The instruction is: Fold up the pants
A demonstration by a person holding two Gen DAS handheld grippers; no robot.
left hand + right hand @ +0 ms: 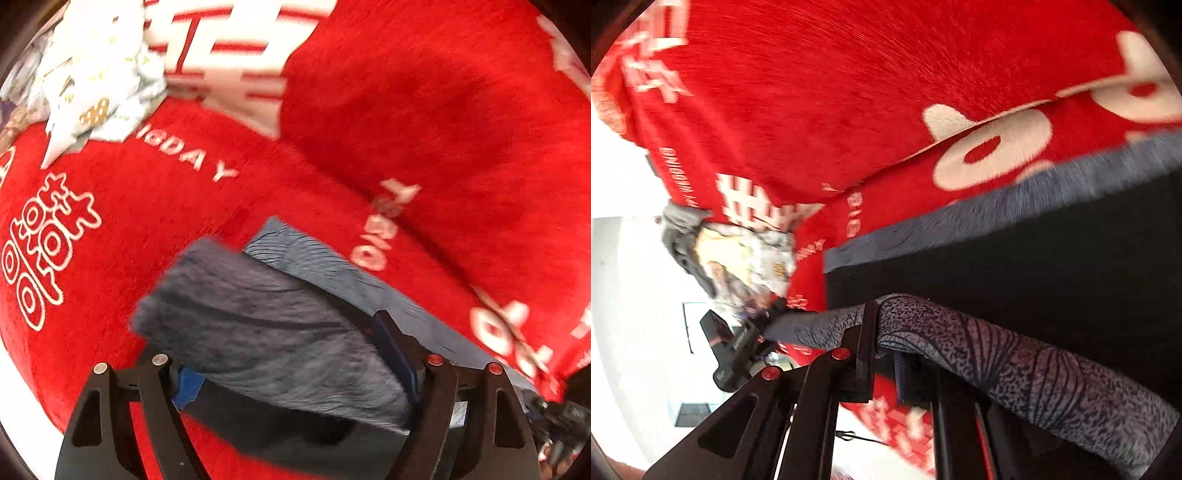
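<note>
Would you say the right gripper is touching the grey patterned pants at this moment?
Touching. In the right wrist view, the pants are draped over and between the fingers of the right gripper, their cloth lying directly on the dark pads.

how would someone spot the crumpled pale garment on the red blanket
Start with the red blanket bearing white lettering. Near its edge lies the crumpled pale garment, white with small gold prints. Unlike the grey-blue pants, it is light and bunched.

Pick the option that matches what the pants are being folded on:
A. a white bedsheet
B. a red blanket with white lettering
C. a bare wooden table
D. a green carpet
B: the grey-blue patterned pants lie on a red blanket printed with white characters and letters.
</note>
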